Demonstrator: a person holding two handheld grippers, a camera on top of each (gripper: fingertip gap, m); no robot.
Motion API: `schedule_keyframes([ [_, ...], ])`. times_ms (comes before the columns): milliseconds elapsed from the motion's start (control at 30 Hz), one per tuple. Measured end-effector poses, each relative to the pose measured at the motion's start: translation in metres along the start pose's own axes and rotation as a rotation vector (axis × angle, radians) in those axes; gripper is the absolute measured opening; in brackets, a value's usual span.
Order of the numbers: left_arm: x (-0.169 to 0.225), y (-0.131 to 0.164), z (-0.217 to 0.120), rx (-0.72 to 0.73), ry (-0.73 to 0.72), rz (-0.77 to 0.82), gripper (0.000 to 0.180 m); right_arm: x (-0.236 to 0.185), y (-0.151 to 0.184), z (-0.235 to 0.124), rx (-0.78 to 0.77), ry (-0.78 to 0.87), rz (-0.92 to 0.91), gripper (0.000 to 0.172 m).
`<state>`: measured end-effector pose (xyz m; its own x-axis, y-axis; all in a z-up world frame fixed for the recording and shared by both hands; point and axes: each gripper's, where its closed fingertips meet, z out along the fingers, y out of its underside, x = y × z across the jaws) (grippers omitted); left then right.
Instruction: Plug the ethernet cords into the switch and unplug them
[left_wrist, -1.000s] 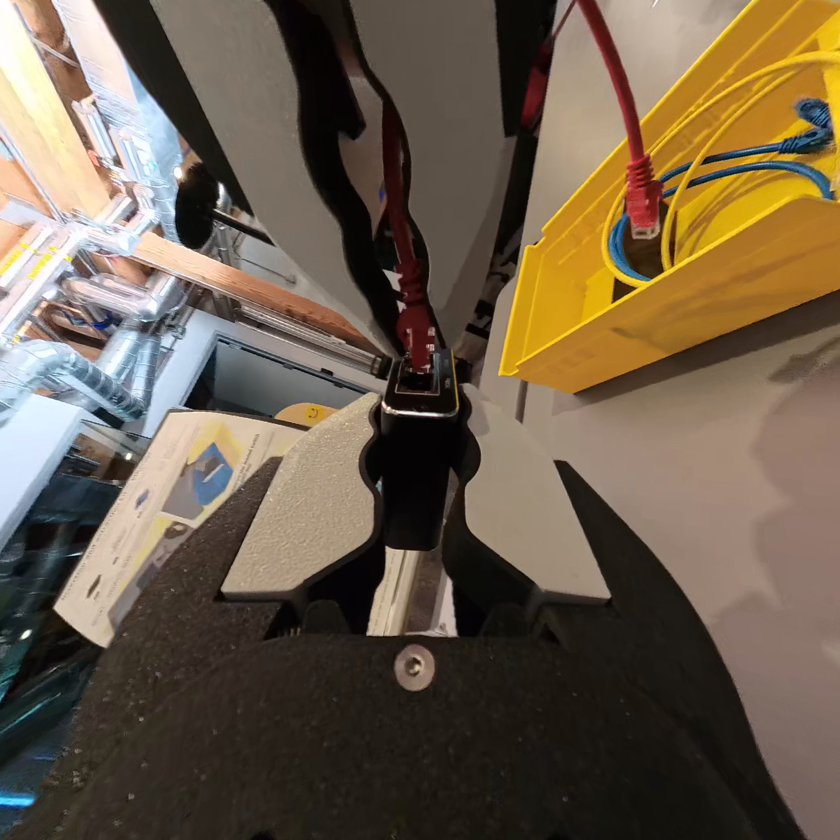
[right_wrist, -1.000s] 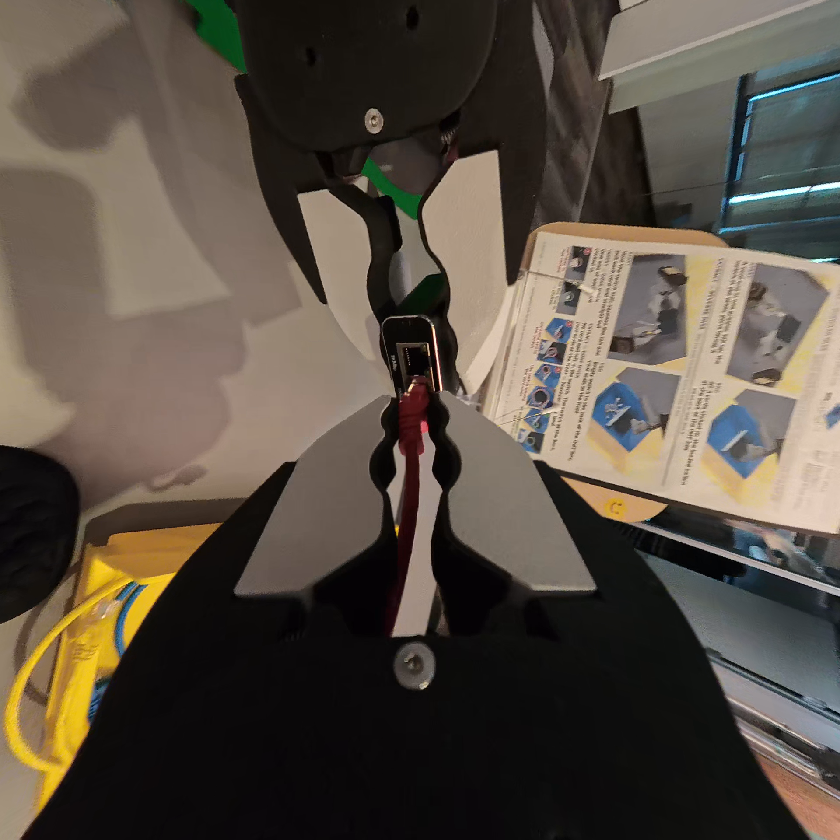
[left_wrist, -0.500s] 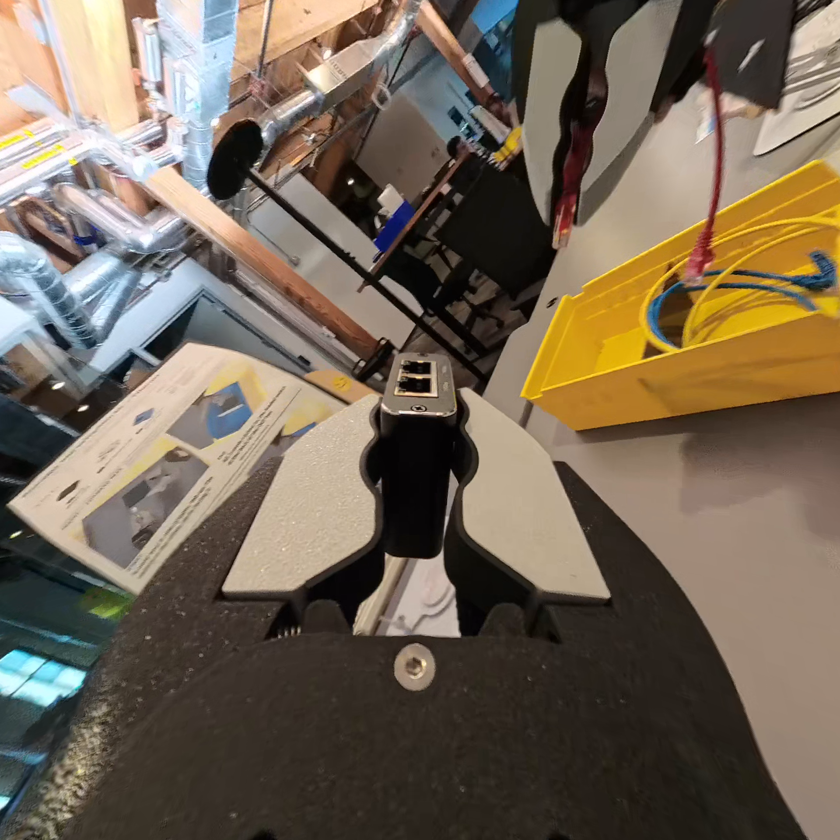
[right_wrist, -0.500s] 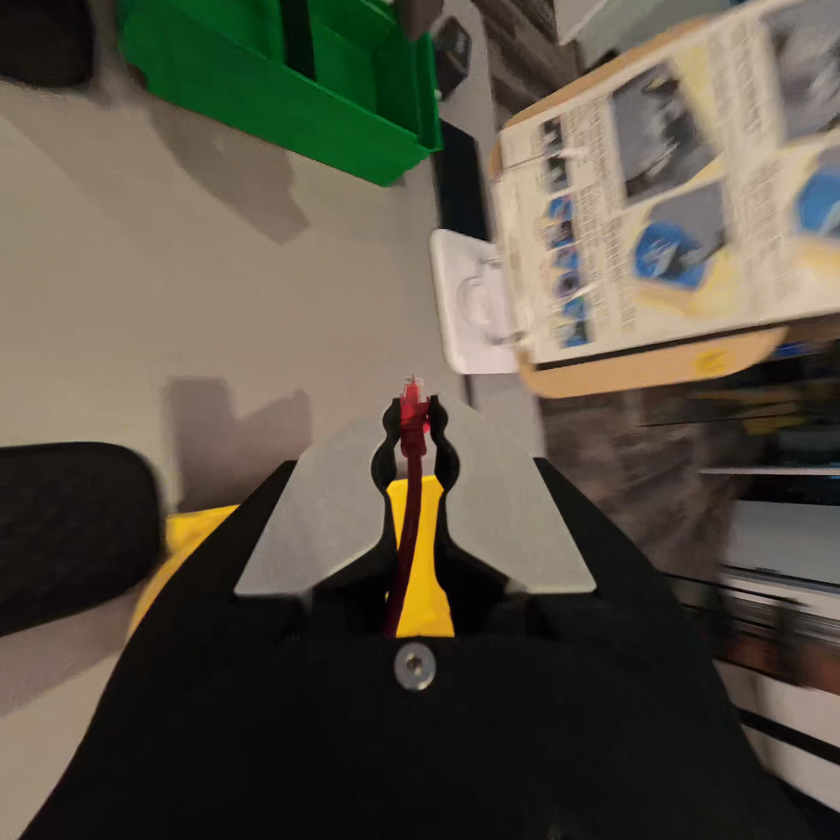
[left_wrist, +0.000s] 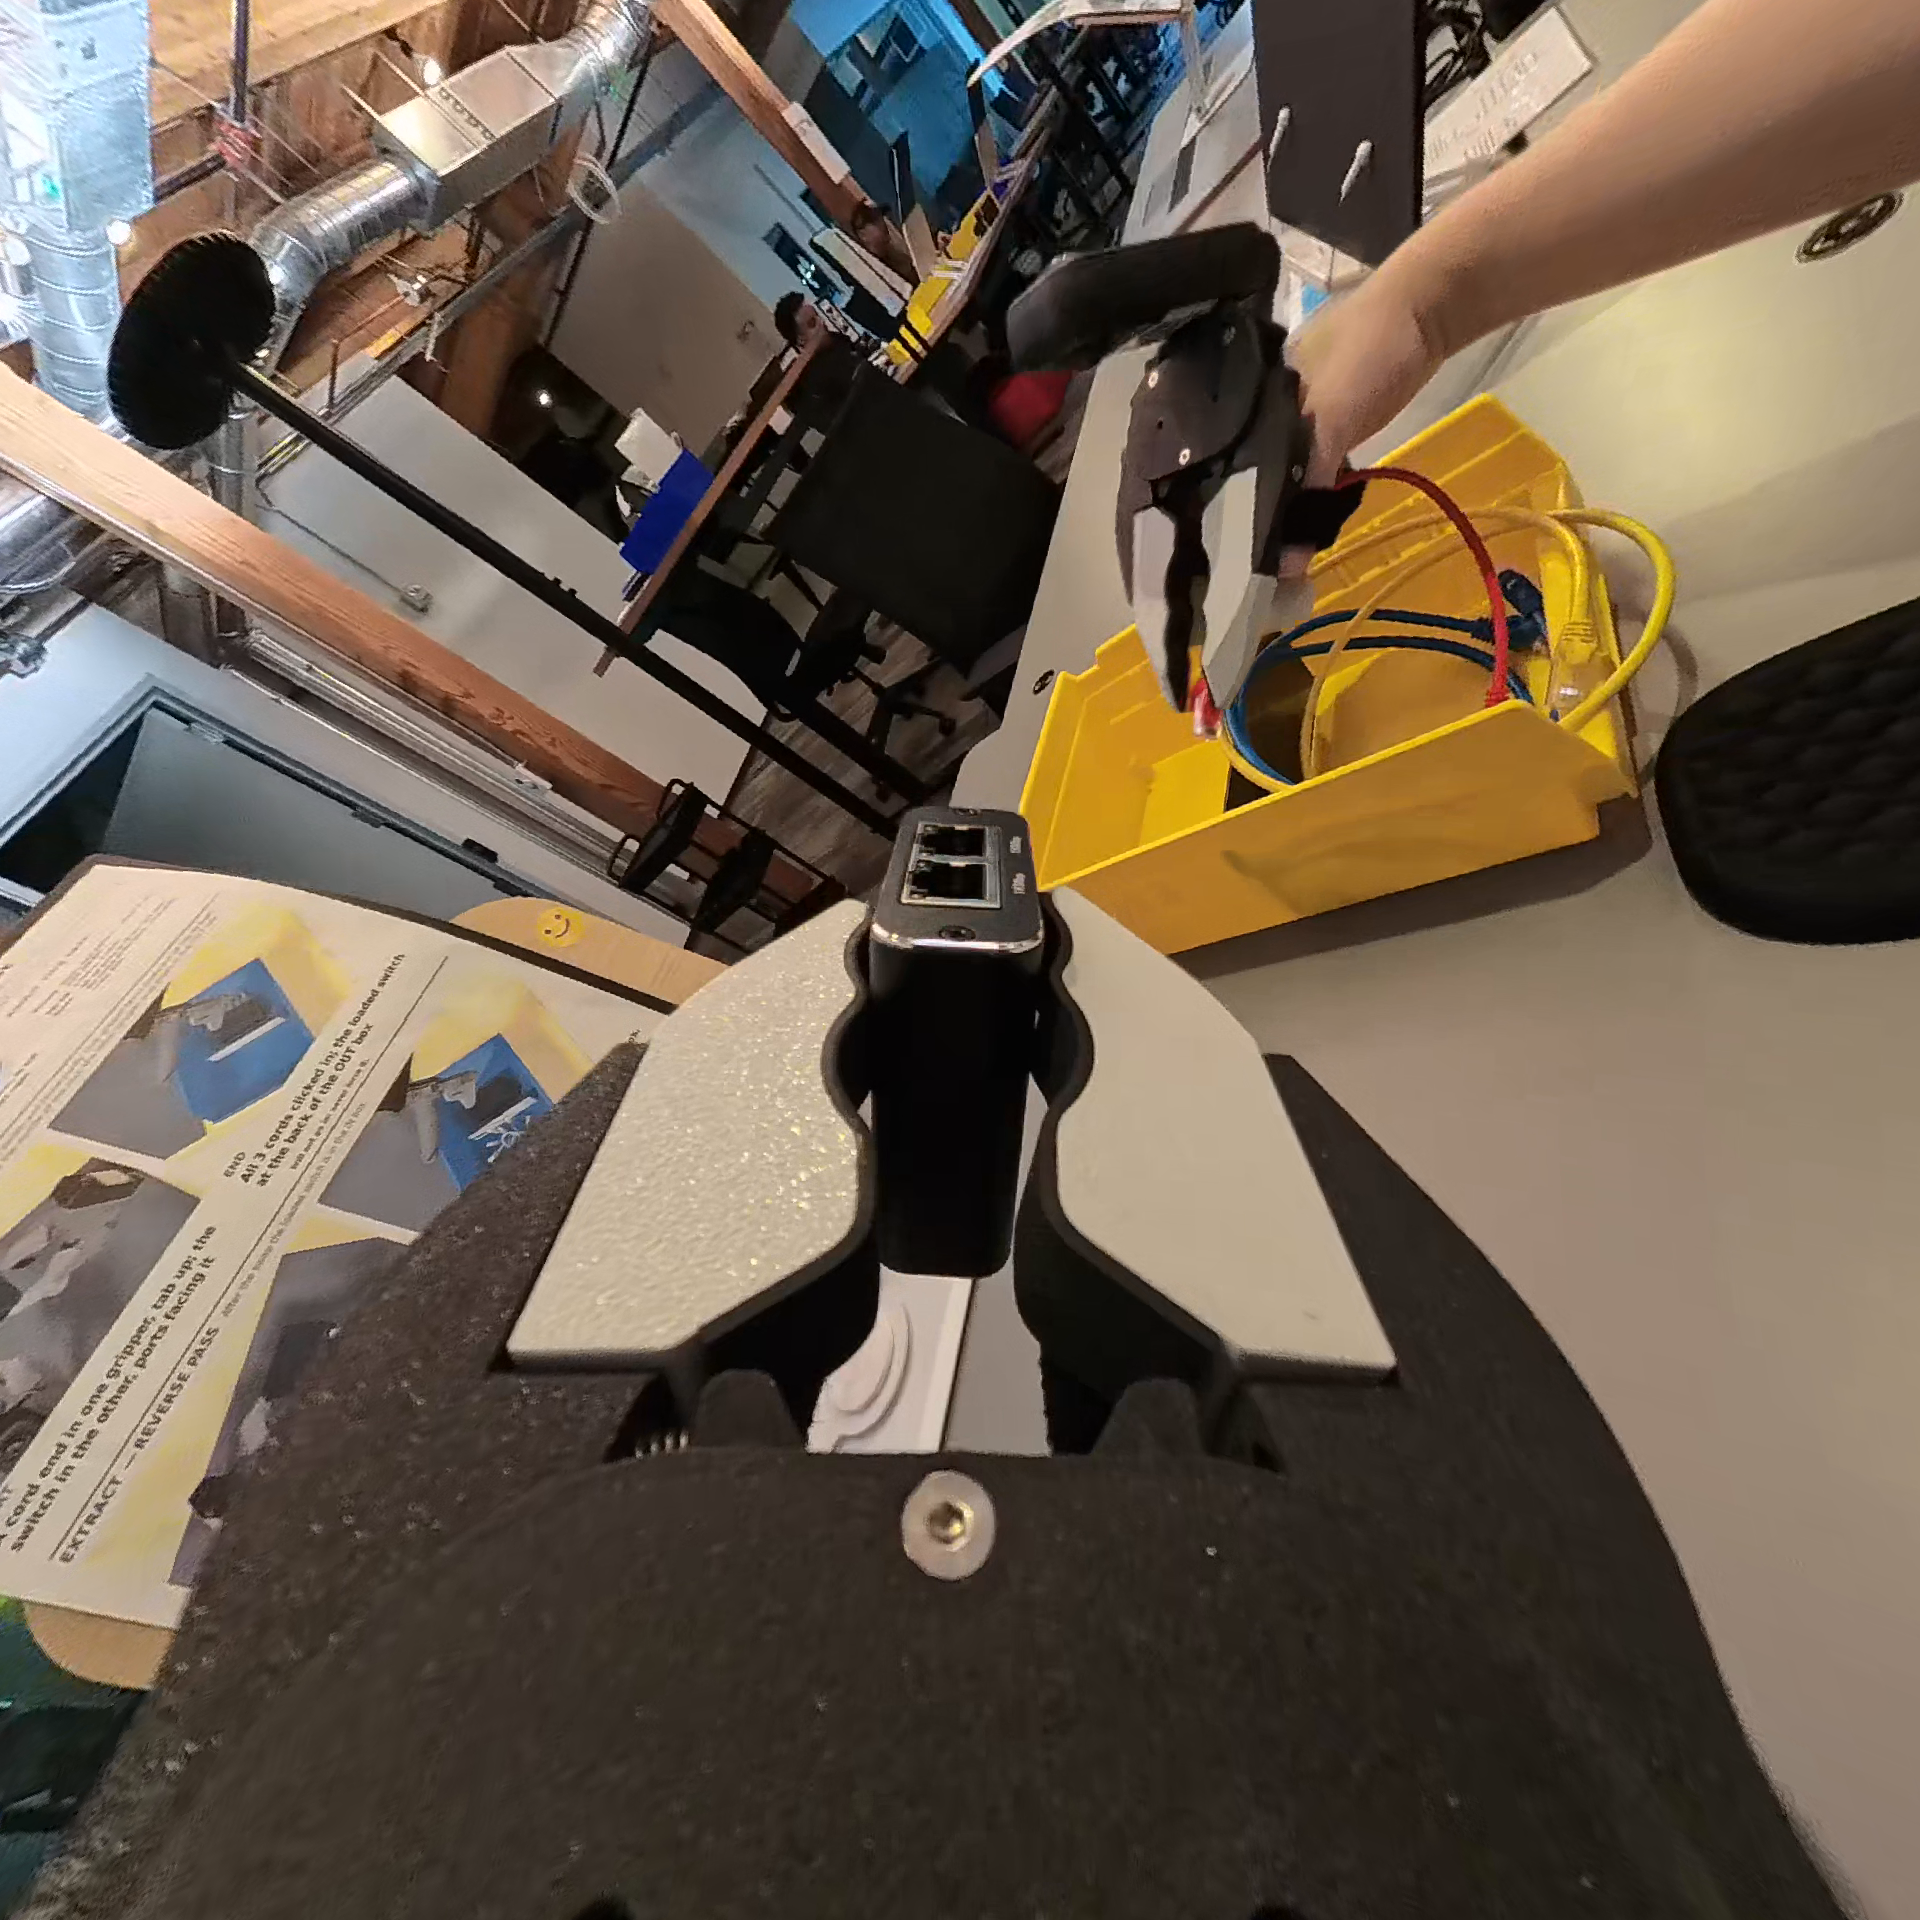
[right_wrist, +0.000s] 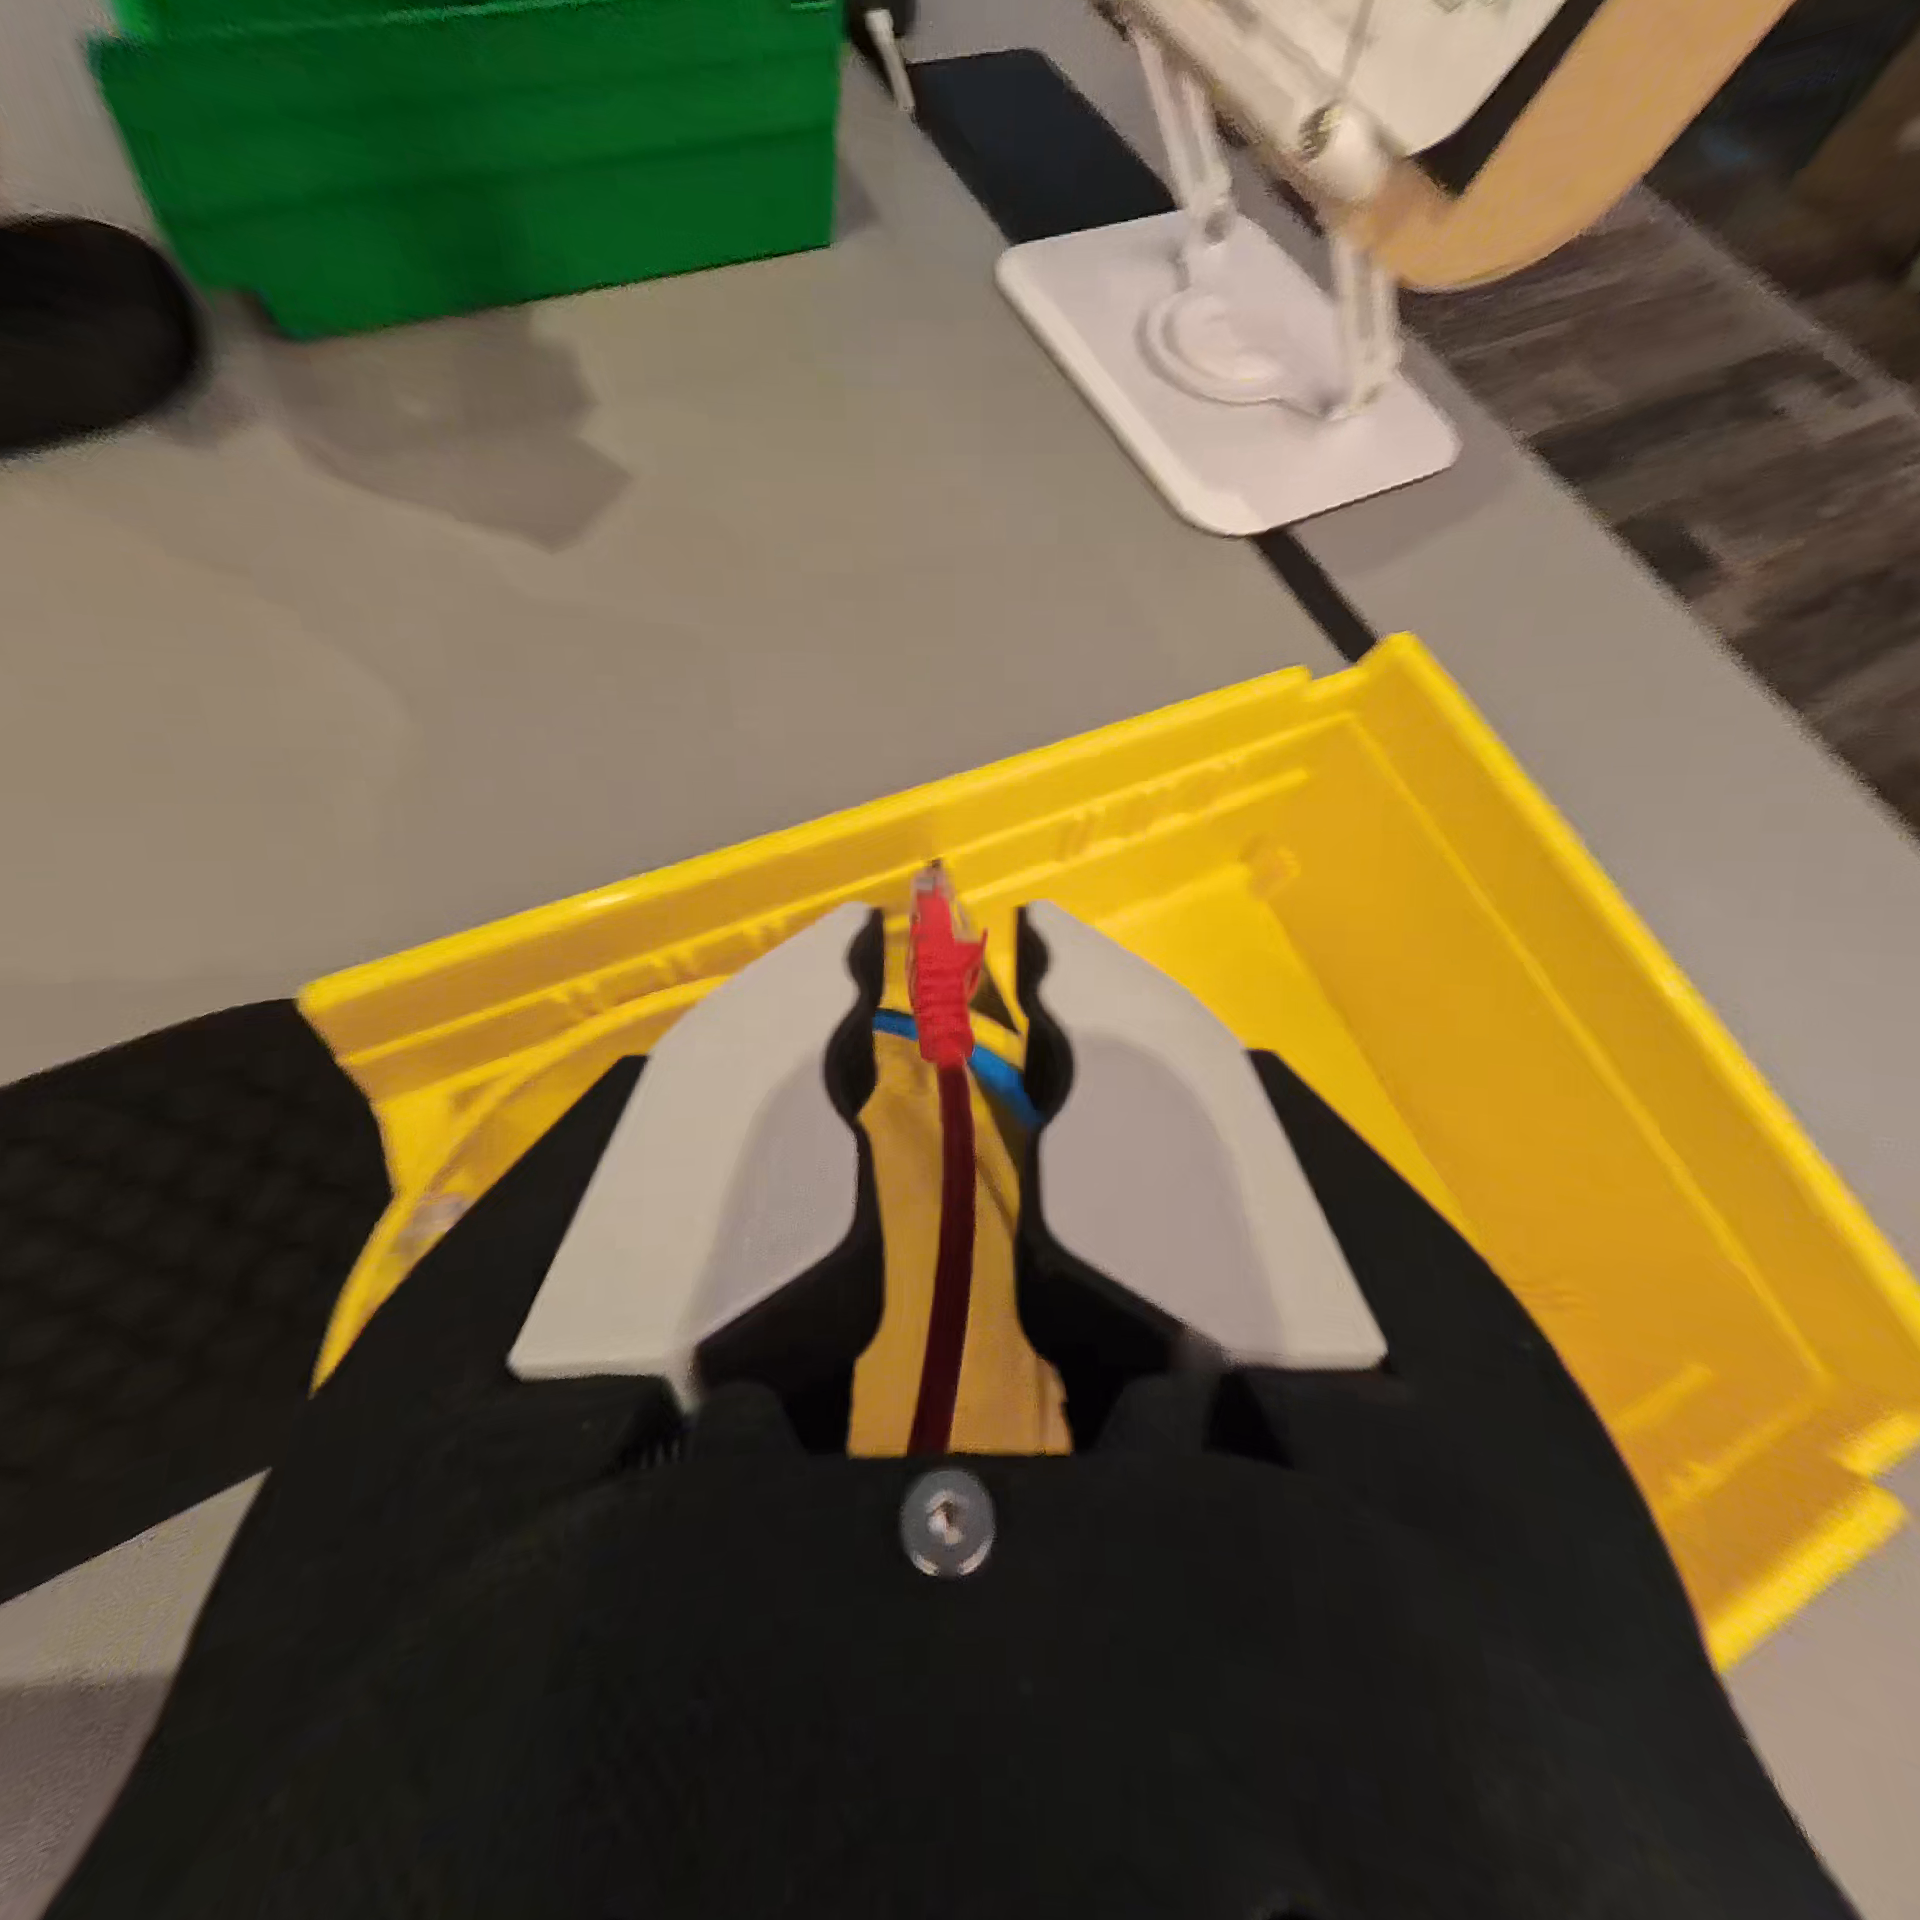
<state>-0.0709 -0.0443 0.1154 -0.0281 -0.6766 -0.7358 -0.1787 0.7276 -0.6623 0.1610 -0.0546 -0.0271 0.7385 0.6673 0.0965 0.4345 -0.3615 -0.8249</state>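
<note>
1. The step in hand looks like the end of an unplug: both ports of the black switch (left_wrist: 956, 1039) are bare, and the red cord (right_wrist: 940, 977) is being let go over the yellow bin (right_wrist: 1455, 935).

2. The left tongs (left_wrist: 954, 914) are clamped on the switch, their pads pressed against its two sides, and hold it raised off the grey table (left_wrist: 1558, 1143) with the ports facing away from the camera.

3. The right tongs (right_wrist: 945, 914) stand apart. The red plug sits between the fingers with a gap on each side, so it is not gripped; its cable runs back between them toward the wrist.

4. A blue cord (left_wrist: 1351, 634) and a yellow cord (left_wrist: 1621, 582) already lie coiled in the bin.

5. The next move probably calls for drawing the right tongs clear of the red cord so that it falls in with the others, while the left keeps the switch steady.

6. Writing: a printed instruction sheet (left_wrist: 208, 1143) with photographs leans beside the left tongs, and small markings sit next to the switch ports, too small to make out. No brand is visible.
</note>
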Motion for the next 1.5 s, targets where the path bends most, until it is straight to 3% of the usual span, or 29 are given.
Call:
schedule_keyframes([
  [167, 0.007, 0.003, 0.005, -0.019, 0.022, 0.017, 0.026, 0.022, 0.018, -0.005, -0.157, 0.144, -0.149, 0.031],
  [367, 0.011, 0.011, 0.012, -0.051, 0.037, 0.026, 0.026, 0.024, 0.024, -0.015, -0.331, 0.133, -0.203, 0.032],
  [500, 0.011, 0.014, 0.012, -0.074, 0.035, 0.035, 0.026, 0.049, 0.020, -0.048, -0.315, 0.265, -0.049, 0.032],
  [633, 0.011, 0.016, 0.013, -0.094, 0.035, 0.047, 0.026, 0.070, 0.061, -0.075, -0.474, 0.384, 0.184, 0.028],
  [733, 0.014, 0.016, 0.015, -0.094, 0.041, 0.051, 0.026, 0.074, 0.080, -0.073, -0.662, 0.395, 0.073, 0.022],
  [867, 0.018, 0.021, 0.020, -0.126, 0.044, 0.076, 0.026, 0.086, 0.090, -0.053, -0.889, 0.327, -0.102, 0.022],
  [933, 0.020, 0.023, 0.021, -0.139, 0.046, 0.086, 0.026, 0.094, 0.099, -0.045, -0.965, 0.268, -0.100, 0.022],
  [1033, 0.020, 0.024, 0.022, -0.142, 0.045, 0.087, 0.026, 0.097, 0.112, -0.030, -0.994, 0.154, -0.113, 0.022],
  [1300, 0.023, 0.032, 0.028, -0.160, 0.066, 0.091, 0.026, 0.111, 0.135, -0.014, -1.161, 0.087, -0.166, 0.024],
  [1500, 0.023, 0.036, 0.030, -0.181, 0.067, 0.105, 0.026, 0.114, 0.150, -0.012, -1.274, 0.074, -0.188, 0.008],
])
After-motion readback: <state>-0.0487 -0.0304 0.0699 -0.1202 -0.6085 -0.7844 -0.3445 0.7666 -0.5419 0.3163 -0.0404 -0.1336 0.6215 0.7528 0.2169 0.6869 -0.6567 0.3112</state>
